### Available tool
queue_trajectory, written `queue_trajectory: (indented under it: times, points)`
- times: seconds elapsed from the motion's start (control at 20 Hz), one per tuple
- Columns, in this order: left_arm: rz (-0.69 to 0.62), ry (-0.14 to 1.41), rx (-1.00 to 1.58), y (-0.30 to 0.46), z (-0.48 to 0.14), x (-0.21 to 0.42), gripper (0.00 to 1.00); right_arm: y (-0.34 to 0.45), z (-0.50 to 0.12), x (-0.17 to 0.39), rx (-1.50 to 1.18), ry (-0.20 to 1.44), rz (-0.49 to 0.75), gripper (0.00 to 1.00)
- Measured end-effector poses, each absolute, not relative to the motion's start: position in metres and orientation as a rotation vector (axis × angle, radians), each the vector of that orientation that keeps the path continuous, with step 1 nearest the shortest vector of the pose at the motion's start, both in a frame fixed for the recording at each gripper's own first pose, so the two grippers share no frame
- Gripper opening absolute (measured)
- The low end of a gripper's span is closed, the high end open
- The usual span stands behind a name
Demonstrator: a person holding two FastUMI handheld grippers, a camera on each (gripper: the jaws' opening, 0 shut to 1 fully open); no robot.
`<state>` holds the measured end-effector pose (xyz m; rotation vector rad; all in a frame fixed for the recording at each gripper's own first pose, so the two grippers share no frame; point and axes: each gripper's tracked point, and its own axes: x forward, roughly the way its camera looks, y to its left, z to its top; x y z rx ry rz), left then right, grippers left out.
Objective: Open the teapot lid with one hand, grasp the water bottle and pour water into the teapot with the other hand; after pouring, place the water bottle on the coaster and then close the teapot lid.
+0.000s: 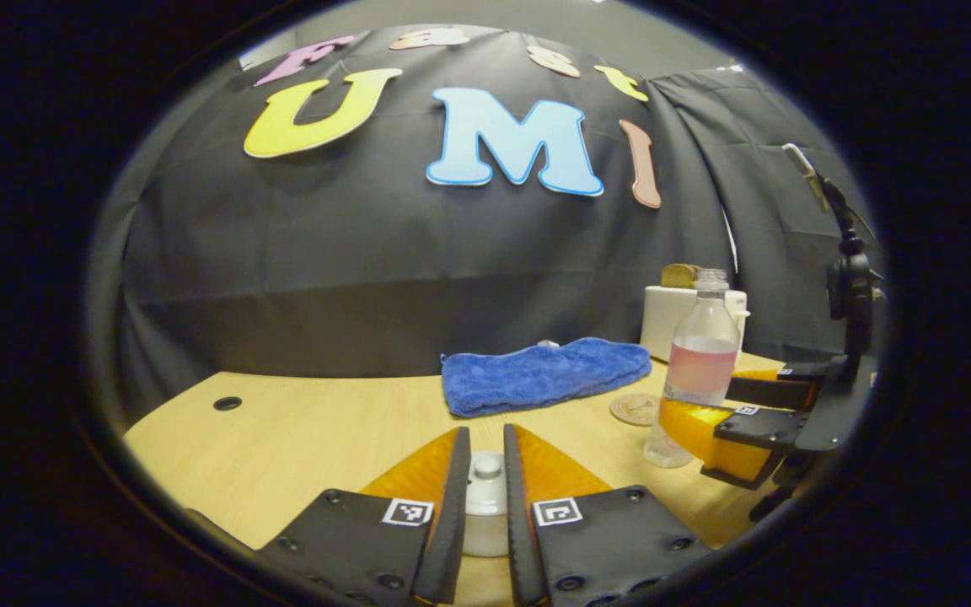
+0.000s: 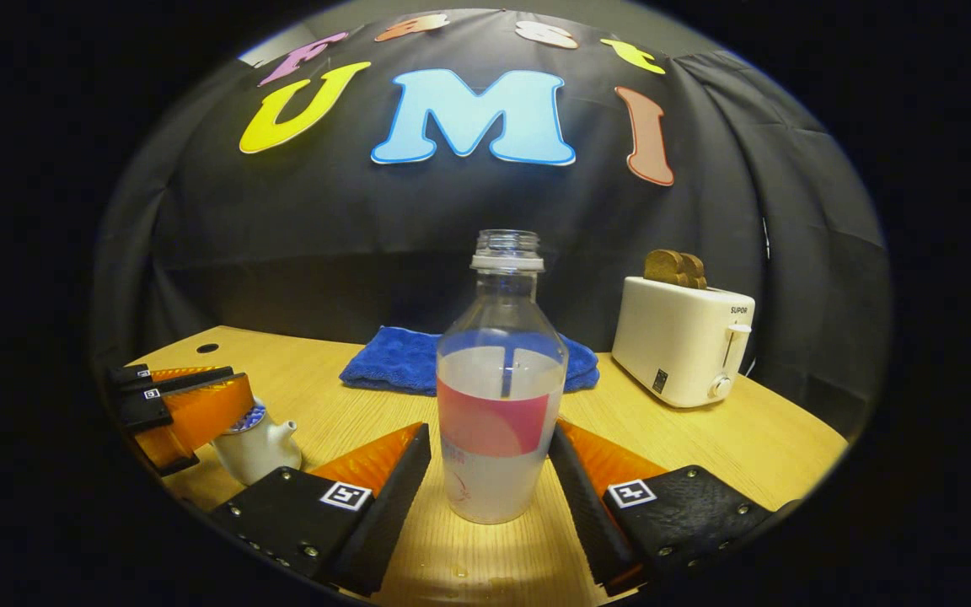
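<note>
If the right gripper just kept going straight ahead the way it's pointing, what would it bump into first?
The water bottle. It stands upright on the table, right between the right gripper's open fingers, so pushing forward would likely meet it first. The blue towel lies behind it.

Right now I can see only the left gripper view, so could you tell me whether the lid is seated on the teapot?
Observer: Yes. In the right gripper view the lid sits on the teapot.
Operator: Thank you. Which way does its spout point?
Observer: The spout points toward the water bottle, which stands upright on the table between the fingers of the right gripper.
</note>
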<state>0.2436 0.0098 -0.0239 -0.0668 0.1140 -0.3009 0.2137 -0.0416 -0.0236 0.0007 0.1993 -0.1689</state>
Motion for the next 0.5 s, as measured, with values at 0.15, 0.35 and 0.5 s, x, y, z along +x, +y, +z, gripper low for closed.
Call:
queue_trajectory:
  times: [0.15,0.35,0.5]
  points:
    - [-0.304,0.119,-0.058,0.0091,-0.0258,0.2417,0.27,-0.0423,-0.0257,0.2139,0.04,0.212,-0.162,0.86]
    - [-0.288,0.123,-0.075,0.0114,-0.0256,0.2437,0.17,-0.0386,-0.0252,0.2131,0.016,0.215,-0.154,0.76]
    - [-0.277,0.12,-0.096,0.0135,-0.0252,0.2433,0.17,-0.0376,-0.0258,0.2119,0.006,0.217,-0.146,0.76]
